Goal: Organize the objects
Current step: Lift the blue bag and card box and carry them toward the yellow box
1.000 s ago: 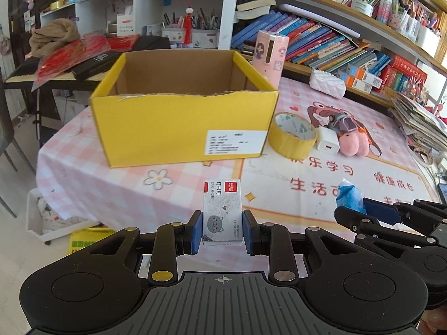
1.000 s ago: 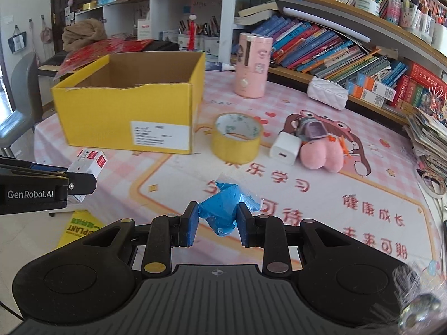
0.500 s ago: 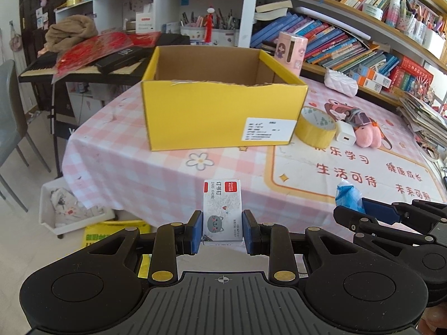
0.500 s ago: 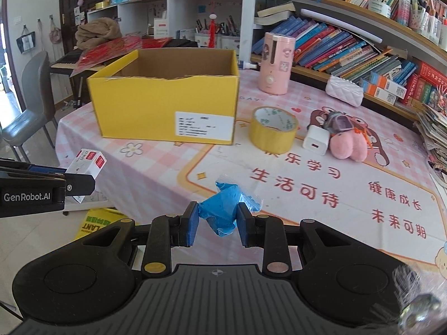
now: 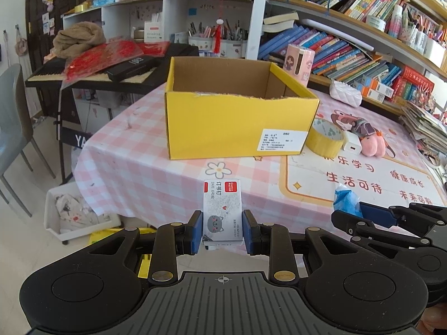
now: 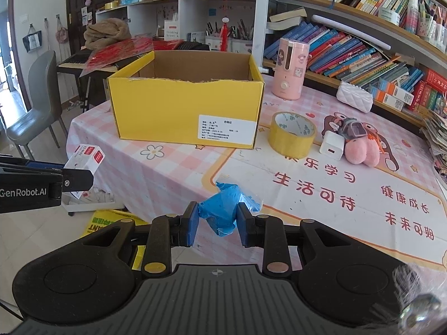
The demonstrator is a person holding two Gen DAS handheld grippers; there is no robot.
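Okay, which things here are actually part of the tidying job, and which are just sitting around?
Job:
left gripper holding staples box
right gripper holding blue wad
yellow box
tape roll, charger, pink plush

Lying about:
pink canister
shelf books

Yellow box (image 6: 184,111) floor hidden behind its front wall, contents can't tell. Label (image 6: 225,127) print too small to read. Staple box (image 5: 222,212) lower end hidden between the pads. Left gripper (image 6: 92,174) cut off by the frame edge (right view). Blue wad (image 5: 346,199) partly behind right gripper's finger.
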